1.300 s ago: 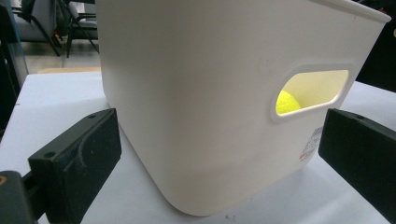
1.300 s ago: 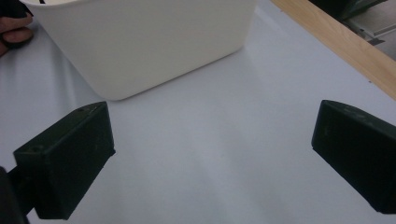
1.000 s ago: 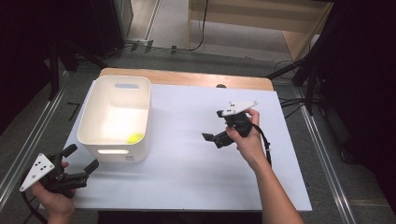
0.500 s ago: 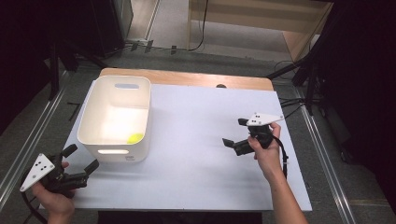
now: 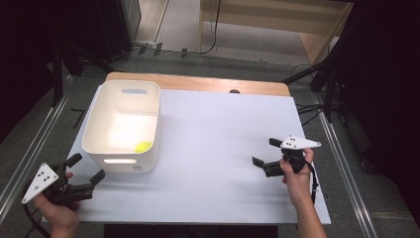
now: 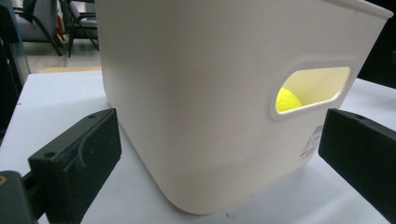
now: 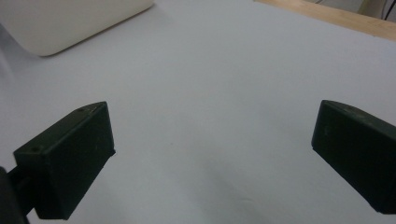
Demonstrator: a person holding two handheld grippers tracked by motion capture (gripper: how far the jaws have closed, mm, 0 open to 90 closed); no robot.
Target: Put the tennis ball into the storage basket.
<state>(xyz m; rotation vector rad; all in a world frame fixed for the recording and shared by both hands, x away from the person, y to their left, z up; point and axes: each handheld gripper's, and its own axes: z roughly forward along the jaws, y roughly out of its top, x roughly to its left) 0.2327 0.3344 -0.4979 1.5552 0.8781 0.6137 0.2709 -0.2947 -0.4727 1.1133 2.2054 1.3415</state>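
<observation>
A white bin point(image 5: 124, 126) stands on the left half of the white table top point(image 5: 218, 148). Inside it, at its near right corner, lies a yellow-green ball point(image 5: 143, 147). Through the handle slot of the bin point(image 6: 224, 93), the left gripper view shows the ball point(image 6: 288, 99). My left gripper point(image 5: 86, 167) is open at the table's front left corner, just short of the bin's near wall, with nothing between its jaws. My right gripper point(image 5: 267, 151) is open over the right part of the table, jaws pointing left, empty. In the right gripper view the gripper point(image 7: 212, 158) frames bare table.
A wooden strip point(image 5: 198, 83) runs along the table's far edge. Metal rails point(image 5: 341, 163) flank the table on both sides. Cables and stand legs point(image 5: 317, 74) lie on the floor beyond. The bin's corner point(image 7: 70, 23) shows far off in the right gripper view.
My right gripper has drawn back from the table's middle toward the right and nearer the front edge. The left gripper and the bin have stayed put.
</observation>
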